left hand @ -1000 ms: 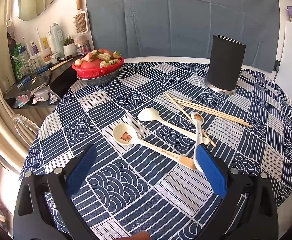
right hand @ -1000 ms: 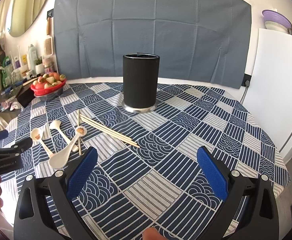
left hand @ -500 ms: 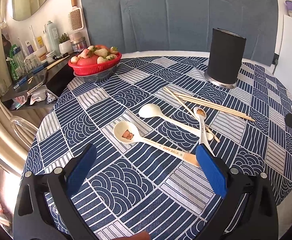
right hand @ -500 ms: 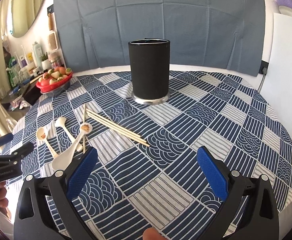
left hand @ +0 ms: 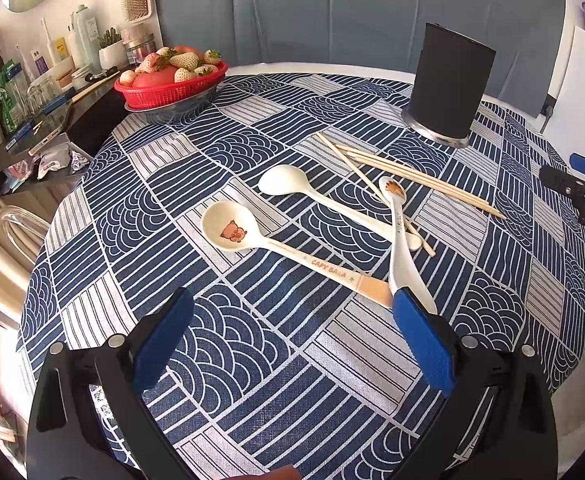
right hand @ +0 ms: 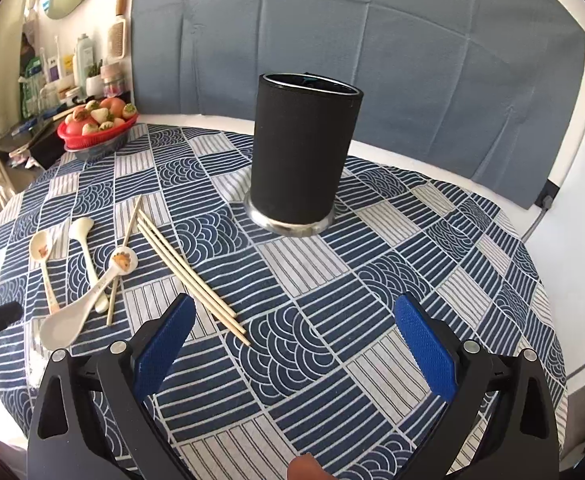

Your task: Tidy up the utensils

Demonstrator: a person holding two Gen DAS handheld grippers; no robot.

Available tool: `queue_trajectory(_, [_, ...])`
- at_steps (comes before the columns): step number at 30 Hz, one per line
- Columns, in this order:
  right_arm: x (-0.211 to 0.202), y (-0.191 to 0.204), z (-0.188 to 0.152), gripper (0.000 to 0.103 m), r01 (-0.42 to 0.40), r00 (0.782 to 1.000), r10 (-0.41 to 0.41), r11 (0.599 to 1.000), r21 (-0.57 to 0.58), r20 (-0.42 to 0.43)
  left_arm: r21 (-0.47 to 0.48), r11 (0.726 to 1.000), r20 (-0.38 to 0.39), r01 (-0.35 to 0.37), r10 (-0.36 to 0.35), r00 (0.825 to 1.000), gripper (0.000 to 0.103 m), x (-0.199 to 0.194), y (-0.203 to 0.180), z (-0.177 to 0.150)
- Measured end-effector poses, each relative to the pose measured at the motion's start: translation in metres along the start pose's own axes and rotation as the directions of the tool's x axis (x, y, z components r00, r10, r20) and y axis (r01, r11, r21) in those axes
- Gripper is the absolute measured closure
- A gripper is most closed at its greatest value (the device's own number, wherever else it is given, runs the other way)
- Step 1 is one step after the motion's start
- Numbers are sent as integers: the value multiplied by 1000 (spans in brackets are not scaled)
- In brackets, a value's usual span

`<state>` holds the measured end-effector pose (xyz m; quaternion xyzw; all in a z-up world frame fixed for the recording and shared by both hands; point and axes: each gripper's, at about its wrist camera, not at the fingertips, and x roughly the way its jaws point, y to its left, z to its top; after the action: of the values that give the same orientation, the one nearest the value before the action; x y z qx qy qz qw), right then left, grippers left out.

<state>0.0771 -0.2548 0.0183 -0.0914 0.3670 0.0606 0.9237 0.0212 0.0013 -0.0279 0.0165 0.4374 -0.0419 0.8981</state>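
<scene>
Spoons [left hand: 324, 216] and chopsticks [left hand: 420, 174] lie loose — our left gripper [left hand: 292, 332] and right gripper [right hand: 292, 336] both gape empty; the holder's [right hand: 304, 152] inside we can't quite see.

Both wrist views look forward and down over the patterned table [left hand: 164, 184], the left close above the spoons [left hand: 320, 216], the right nearer the black holder [right hand: 304, 148], sharing spoons, chopsticks [right hand: 188, 276], holder and fruit basket [left hand: 172, 88].

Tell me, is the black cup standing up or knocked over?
Standing up: the black cup sits on its silver base on the tablecloth, open rim facing upward.
</scene>
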Motion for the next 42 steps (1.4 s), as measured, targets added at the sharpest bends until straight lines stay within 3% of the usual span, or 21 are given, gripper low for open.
queue_trajectory(9, [40, 15, 10, 8, -173, 985, 168, 977, -123, -48, 1, 994, -73, 112, -112, 991, 6, 12, -21, 4])
queue_trajectory(15, [56, 25, 16, 8, -262, 965, 256, 948, -180, -55, 3, 991, -129, 137, -136, 982, 23, 24, -37, 9])
queue_trajectory(17, [61, 26, 19, 8, -275, 961, 270, 943, -190, -54, -27, 989, -144, 145, -147, 979, 36, 28, -36, 10])
queue_trajectory(21, [67, 23, 21, 8, -290, 957, 288, 940, -180, -38, -45, 985, -174, 166, -171, 970, 43, 34, -40, 10])
queue_trajectory(25, [71, 17, 19, 8, -332, 943, 330, 932, -144, -39, -29, 987, -188, 155, -158, 969, 71, 33, -48, 11])
queue_trajectory(27, [74, 14, 18, 8, -348, 938, 345, 929, -126, -39, -16, 990, -200, 140, -140, 970, 90, 32, -51, 11])
queue_trajectory(30, [77, 12, 17, 8, -377, 926, 374, 920, -104, -48, -43, 988, -210, 145, -151, 966, 95, 33, -47, 12])
queue_trajectory(36, [74, 12, 11, 8, -488, 873, 483, 863, -131, -70, -11, 992, -220, 127, -126, 967, 97, 30, -44, 13])
queue_trajectory(42, [74, 30, 5, 8, -655, 755, 631, 738, -162, -178, 76, 990, -214, 115, -96, 972, 97, 27, -48, 12])
